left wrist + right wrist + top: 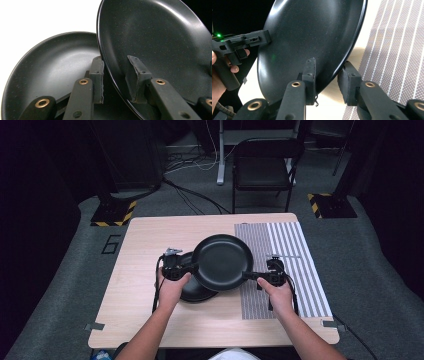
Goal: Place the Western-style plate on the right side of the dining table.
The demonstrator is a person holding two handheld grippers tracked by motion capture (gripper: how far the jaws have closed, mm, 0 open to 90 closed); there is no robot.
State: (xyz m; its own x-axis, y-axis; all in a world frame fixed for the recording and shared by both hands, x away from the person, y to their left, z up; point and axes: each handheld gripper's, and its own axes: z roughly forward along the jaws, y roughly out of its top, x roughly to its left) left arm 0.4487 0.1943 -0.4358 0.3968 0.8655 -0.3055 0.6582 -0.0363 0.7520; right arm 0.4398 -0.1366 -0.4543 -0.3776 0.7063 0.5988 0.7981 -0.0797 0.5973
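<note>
- The upper black plate (pixel 222 261) sits at the centre of the high view, lifted and tilted over the lower black plate (pixel 192 290), which lies flat on the bench (pixel 150 240).
- Both plates are bare inside.
- The left gripper (pixel 113 77) has its jaws set on either side of the upper plate's left rim.
- The right gripper (pixel 327 80) clamps the opposite rim, at the edge of the striped mat (pixel 285 250).

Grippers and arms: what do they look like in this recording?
Both the left gripper and right gripper are black, with brass-coloured rivets on square-padded jaws. A black cable trails from each; the left carries a grey plate and a green light. Forearms are bare, no sleeves visible.
</note>
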